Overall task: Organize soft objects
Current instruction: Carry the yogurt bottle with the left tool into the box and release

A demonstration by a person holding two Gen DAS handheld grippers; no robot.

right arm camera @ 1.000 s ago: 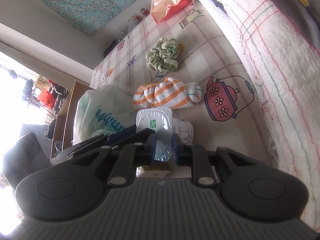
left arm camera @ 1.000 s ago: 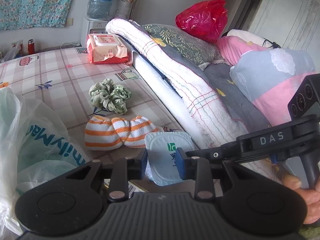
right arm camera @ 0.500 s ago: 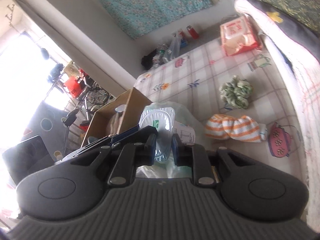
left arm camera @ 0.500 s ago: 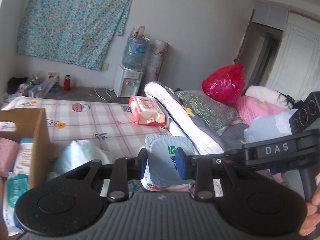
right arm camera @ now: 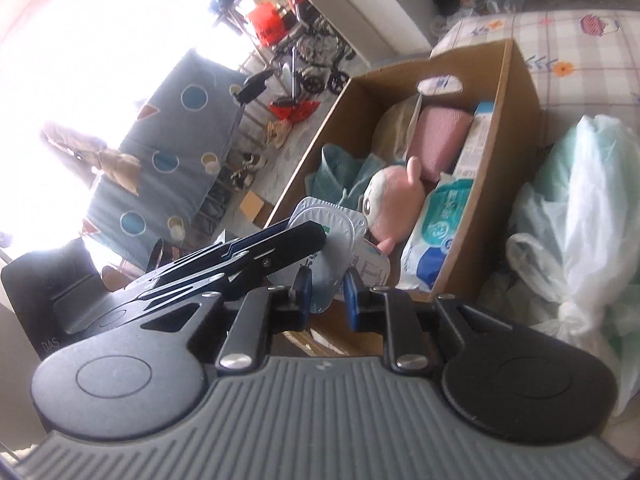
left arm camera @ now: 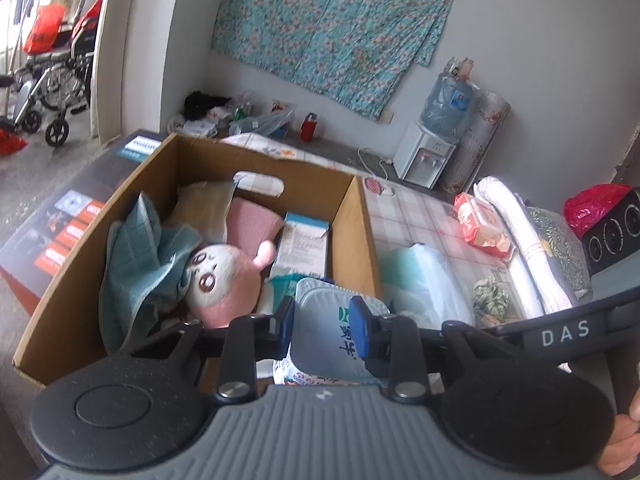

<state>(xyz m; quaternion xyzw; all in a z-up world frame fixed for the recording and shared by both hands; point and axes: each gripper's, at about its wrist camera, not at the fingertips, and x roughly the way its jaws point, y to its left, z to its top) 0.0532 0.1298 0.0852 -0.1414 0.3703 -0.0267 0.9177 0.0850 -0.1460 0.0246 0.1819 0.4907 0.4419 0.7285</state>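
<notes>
A soft pale-blue wipes pack (left arm camera: 332,332) is held by both grippers at once: the left gripper (left arm camera: 325,325) is narrowed on its two sides, and the right gripper (right arm camera: 323,293) is clamped more tightly on its thin sealed edge, the pads pressing the foil. In the left wrist view the pack sits at about 6 o'clock, just above the gripper body. A second ago it was held low over the checked bed sheet (left arm camera: 416,216), next to a striped orange cloth and a green scrunchie (left arm camera: 491,295); now both views look down on the open cardboard box (left arm camera: 354,232), which was not in view then. The carry, it is judged, is nearly done, and only the lowering and release into the box are left.

Beyond the pack, at 10 o'clock in the left view, a pink plush toy (left arm camera: 224,280) is seen lying in the box against a teal cloth (left arm camera: 140,252), with a pink cushion and a carton behind. The scrunchie is left on the sheet at 3 o'clock — more soft things remain to be gathered.

The right wrist view alone shows a second wipes packet (right arm camera: 440,224) along the box's near wall, a white plastic bag (right arm camera: 576,208) beside the box at 3 o'clock, and the left gripper's body from the side. Only the left view shows the red tissue pack (left arm camera: 482,222) and the water dispenser (left arm camera: 426,158) far off at 1 o'clock.
</notes>
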